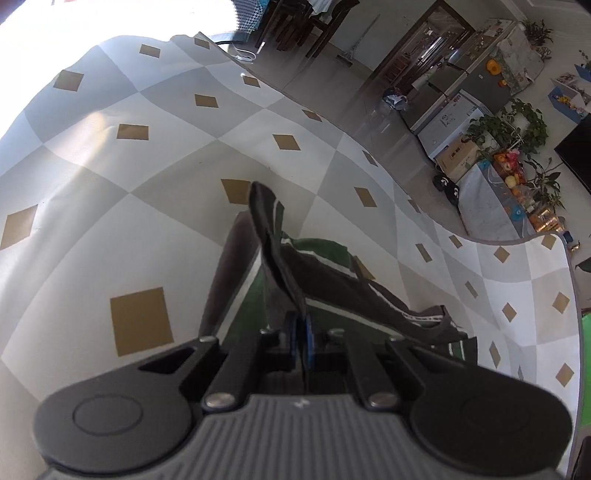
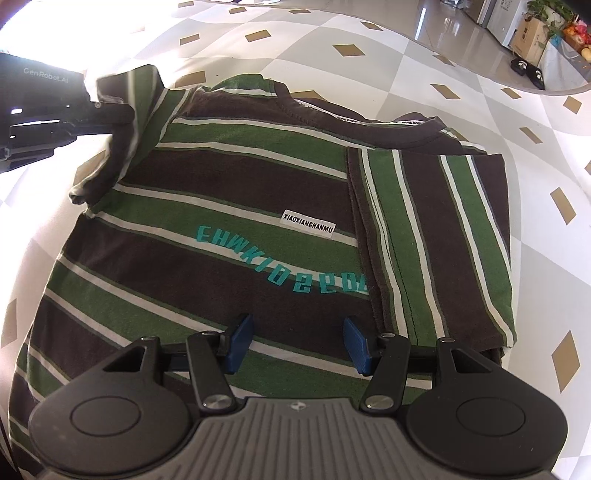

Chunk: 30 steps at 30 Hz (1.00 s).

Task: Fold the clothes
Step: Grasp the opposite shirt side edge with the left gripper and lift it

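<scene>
A green, brown and white striped T-shirt (image 2: 229, 206) lies flat on a checkered mat (image 2: 461, 66), with teal letters and a white label on its front. Its right-hand sleeve (image 2: 424, 229) is folded in over the body. My left gripper (image 1: 300, 332) is shut on the other sleeve (image 1: 269, 229) and holds it lifted off the mat. In the right wrist view that gripper (image 2: 110, 114) comes in from the left edge with the sleeve (image 2: 125, 110) in its jaws. My right gripper (image 2: 297, 343) hangs open over the shirt's lower part, with nothing between its blue pads (image 2: 240, 341).
The grey-and-white mat (image 1: 147, 184) with tan diamonds spreads widely around the shirt. Beyond its far edge lies a glossy floor (image 1: 332, 74) with dark chairs (image 1: 295, 22), cabinets, a cardboard box (image 1: 458, 155), potted plants (image 1: 509, 125) and black slippers (image 1: 448, 186).
</scene>
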{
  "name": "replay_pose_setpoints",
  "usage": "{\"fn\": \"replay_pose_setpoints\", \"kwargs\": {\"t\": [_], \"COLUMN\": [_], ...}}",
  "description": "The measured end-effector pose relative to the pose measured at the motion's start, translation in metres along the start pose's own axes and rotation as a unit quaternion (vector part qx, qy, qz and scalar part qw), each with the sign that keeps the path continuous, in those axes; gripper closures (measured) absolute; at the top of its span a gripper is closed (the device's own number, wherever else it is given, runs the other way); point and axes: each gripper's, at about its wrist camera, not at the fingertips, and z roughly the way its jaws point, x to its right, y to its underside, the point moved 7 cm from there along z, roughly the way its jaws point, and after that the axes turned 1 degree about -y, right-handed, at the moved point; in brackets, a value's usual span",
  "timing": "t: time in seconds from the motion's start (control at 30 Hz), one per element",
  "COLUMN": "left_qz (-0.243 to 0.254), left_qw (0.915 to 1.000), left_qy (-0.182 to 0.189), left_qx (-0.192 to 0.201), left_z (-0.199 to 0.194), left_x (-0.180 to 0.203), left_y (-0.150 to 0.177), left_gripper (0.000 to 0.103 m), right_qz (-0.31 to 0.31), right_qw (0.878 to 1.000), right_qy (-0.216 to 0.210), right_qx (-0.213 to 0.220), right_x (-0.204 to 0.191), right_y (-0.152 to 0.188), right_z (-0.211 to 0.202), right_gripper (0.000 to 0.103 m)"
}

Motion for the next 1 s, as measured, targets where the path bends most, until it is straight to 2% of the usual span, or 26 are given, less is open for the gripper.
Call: {"fn": "replay_pose_setpoints", "kwargs": {"t": [0.07,0.17,0.23,0.33,0.43,0.57,0.67,0.9,1.0], "left_qz": [0.026,0.059,0.074,0.062,0.031,-0.001,0.001,0.040,0.032], "left_qw": [0.9993,0.9971,0.9964,0.9979,0.9992,0.9986,0.9977,0.9934,0.9919], "left_qy": [0.018,0.022,0.013,-0.005,-0.024,-0.052,-0.068,-0.104,-0.116], "left_qx": [-0.021,-0.041,-0.039,-0.016,0.002,0.004,-0.004,-0.027,-0.041], "left_z": [0.005,0.010,0.009,-0.001,-0.008,-0.010,-0.008,-0.001,-0.003], "left_x": [0.019,0.038,0.041,0.028,0.006,-0.019,-0.029,-0.037,-0.044], "left_y": [0.013,0.031,0.035,0.023,0.006,-0.001,0.001,0.018,0.028], "left_gripper": [0.097,0.095,0.084,0.069,0.067,0.063,0.063,0.058,0.058], "right_qz": [0.001,0.002,0.004,0.007,0.017,0.049,0.067,0.115,0.148], "right_qw": [1.000,1.000,1.000,1.000,1.000,0.996,0.992,0.983,0.976], "right_qy": [0.001,0.002,0.004,0.005,-0.008,-0.056,-0.087,-0.110,-0.128], "right_qx": [-0.001,-0.002,-0.003,-0.001,0.013,0.049,0.063,0.087,0.095], "right_x": [0.001,0.003,0.005,0.007,0.009,0.006,0.000,-0.005,-0.001], "right_y": [0.000,0.000,0.001,0.001,-0.002,-0.013,-0.024,-0.051,-0.063], "right_z": [0.000,0.000,-0.001,-0.002,-0.005,-0.013,-0.012,-0.002,0.002], "right_gripper": [0.050,0.050,0.050,0.050,0.050,0.050,0.050,0.050,0.050]}}
